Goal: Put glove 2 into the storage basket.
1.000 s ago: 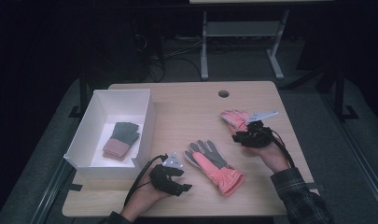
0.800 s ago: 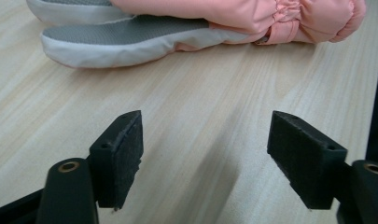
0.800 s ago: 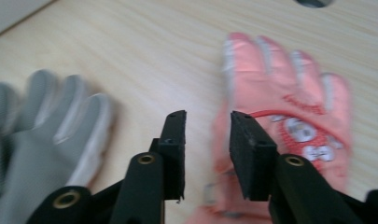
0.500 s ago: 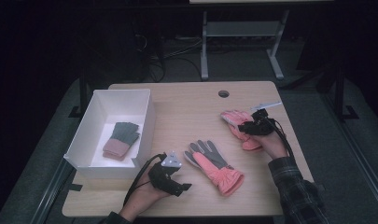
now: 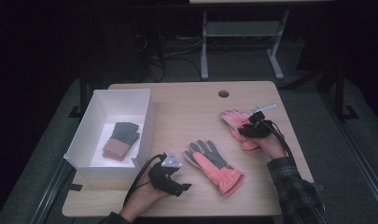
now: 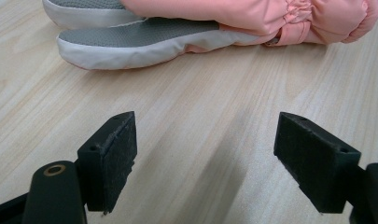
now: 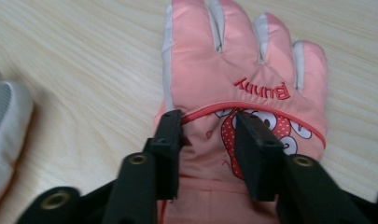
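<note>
High view: the right gripper [image 5: 248,122] sits on the far pink glove [image 5: 233,119] at the desk's [image 5: 186,112] right. Right gripper view: jaws narrowed, just closing, pinching that glove's back, fingers pointing away. Left gripper view: jaws wide, holding nothing, the near glove [image 6: 214,18] lying crosswise ahead

A light wooden table [image 5: 191,116] with a round cable hole [image 5: 223,94] near its far edge carries everything. On its left side stands an open white box [image 5: 147,116], and near the front middle lies a pink ski glove [image 5: 214,163] (grey palm turned up). A second pink glove [image 7: 233,70], marked "Bunny", lies flat toward the right edge.
</note>
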Demonstrator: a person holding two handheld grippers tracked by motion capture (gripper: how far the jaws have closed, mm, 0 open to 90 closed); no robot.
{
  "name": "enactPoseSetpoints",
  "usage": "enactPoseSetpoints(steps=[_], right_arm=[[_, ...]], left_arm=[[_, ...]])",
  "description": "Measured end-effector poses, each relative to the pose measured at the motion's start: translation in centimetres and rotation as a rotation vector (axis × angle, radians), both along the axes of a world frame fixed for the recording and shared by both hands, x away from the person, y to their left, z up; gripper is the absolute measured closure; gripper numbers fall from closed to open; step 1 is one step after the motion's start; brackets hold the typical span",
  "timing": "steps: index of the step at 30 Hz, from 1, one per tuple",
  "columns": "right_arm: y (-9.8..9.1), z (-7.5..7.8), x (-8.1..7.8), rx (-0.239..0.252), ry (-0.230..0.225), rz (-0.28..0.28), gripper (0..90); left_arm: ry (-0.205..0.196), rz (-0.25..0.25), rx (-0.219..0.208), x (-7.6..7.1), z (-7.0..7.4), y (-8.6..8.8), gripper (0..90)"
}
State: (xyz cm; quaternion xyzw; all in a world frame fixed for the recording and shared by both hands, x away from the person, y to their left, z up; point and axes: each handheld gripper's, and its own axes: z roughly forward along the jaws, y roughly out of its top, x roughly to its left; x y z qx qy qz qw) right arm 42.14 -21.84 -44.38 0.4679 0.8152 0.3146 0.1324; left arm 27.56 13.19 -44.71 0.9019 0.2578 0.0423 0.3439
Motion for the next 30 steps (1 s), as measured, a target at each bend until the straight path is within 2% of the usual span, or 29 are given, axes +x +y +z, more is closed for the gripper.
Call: enactPoseSetpoints(steps=[3, 6, 14, 16, 25, 30], right_arm=[[0.2, -0.1, -0.2, -0.017, -0.012, 0.018, 81.2], [0.3, -0.1, -0.2, -0.034, -0.032, 0.035, 85.4], [-0.5, 1.0, -0.7, 0.004, -0.047, 0.037, 87.1], [-0.8, 1.4, -1.1, 0.02, -0.045, 0.037, 87.1], [-1.5, 3.7, -2.9, 0.046, -0.09, 0.056, 87.1], [-1.5, 4.8, -4.0, 0.063, -0.095, 0.068, 87.1]], left_arm=[[0.004, 0.007, -0.007, 0.0, -0.1, 0.0, 21.0], [0.003, 0.01, -0.006, 0.0, -0.1, 0.0, 21.1], [0.0, 0.011, -0.001, 0.1, 0.0, 0.1, 21.0], [0.0, 0.01, -0.002, 0.1, 0.0, 0.2, 21.1], [-0.003, 0.018, -0.005, 0.1, 0.1, 0.2, 21.0], [-0.005, 0.019, -0.008, 0.1, 0.1, 0.2, 21.1]])
